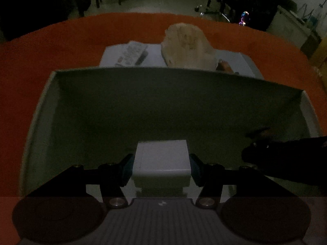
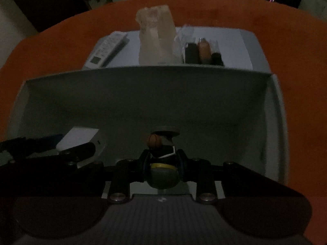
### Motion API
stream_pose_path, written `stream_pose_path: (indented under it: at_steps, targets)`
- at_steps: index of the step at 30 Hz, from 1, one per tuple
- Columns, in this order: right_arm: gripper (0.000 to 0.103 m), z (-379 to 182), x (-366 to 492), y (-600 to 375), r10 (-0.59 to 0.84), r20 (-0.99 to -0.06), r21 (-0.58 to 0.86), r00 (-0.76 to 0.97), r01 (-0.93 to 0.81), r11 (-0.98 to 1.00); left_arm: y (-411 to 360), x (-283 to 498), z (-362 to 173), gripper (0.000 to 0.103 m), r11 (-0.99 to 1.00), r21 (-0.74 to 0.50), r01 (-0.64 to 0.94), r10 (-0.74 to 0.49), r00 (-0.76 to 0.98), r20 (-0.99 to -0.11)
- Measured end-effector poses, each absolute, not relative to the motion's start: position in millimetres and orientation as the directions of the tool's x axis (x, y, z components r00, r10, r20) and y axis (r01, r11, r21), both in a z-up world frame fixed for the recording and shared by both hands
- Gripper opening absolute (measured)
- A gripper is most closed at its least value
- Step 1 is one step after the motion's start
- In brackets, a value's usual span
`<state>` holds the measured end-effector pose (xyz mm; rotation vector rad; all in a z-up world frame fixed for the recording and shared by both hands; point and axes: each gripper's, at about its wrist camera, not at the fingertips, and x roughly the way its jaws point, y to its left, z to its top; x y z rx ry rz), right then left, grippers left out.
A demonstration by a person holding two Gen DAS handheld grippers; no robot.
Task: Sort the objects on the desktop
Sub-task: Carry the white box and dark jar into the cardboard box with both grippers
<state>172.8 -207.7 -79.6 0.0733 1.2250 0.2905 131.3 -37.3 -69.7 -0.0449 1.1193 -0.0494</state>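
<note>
Dimly lit, orange tabletop (image 1: 40,65) bears a grey tray (image 1: 245,59).

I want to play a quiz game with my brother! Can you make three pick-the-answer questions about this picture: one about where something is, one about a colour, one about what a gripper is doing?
1. Where is the remote control?
A. beyond the grey box
B. inside the grey box
C. on the floor

2. What colour is the tabletop?
A. blue
B. orange-red
C. green

3. What is the left hand-held gripper doing?
A. hanging open, empty
B. gripping a white box
C. gripping a spoon

Answers: 1 A, it lies past the box's far wall. 2 B, orange-red surrounds everything. 3 B, both pads press its sides.
</note>
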Motion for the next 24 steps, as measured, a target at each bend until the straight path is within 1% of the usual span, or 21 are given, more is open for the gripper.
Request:
stream_pose_path:
  at_steps: [7,13,15,18,19,24]
  targets:
    - [0.03,-103.7,188.0,-206.8,0.255,-0.926,0.215,0.277,-0.166,0.962,-41.9,142.5,-88.2,0.052,0.998,-0.042,0.036,-0.054,0.43,-0.901]
    - [0.03,-114.6,189.0,-207.2,0.248,-0.926,0.205,0.285,-0.171,0.964,-45.0,141.4,-89.8,0.052,0.999,-0.031,0.045,-0.048,0.448,-0.893]
    - [0.03,-117.5,187.5,-208.2,0.242,-0.925,0.199,0.291,-0.17,0.965,-45.3,141.2,-91.5,0.052,0.999,-0.039,0.034,-0.05,0.436,-0.899]
    - [0.031,-118.3,185.9,-209.7,0.228,-0.927,0.183,0.298,-0.172,0.968,-44.0,145.4,-102.1,0.054,0.997,-0.07,0.022,-0.073,0.357,-0.931]
    - [0.031,-118.6,185.3,-210.1,0.226,-0.928,0.18,0.298,-0.173,0.968,-42.6,145.0,-104.9,0.054,0.997,-0.08,0.014,-0.08,0.356,-0.931]
    - [0.032,-120.0,181.0,-213.5,0.238,-0.921,0.191,0.31,-0.174,0.966,-39.3,143.3,-104.9,0.054,0.996,-0.085,-0.007,-0.074,0.418,-0.905]
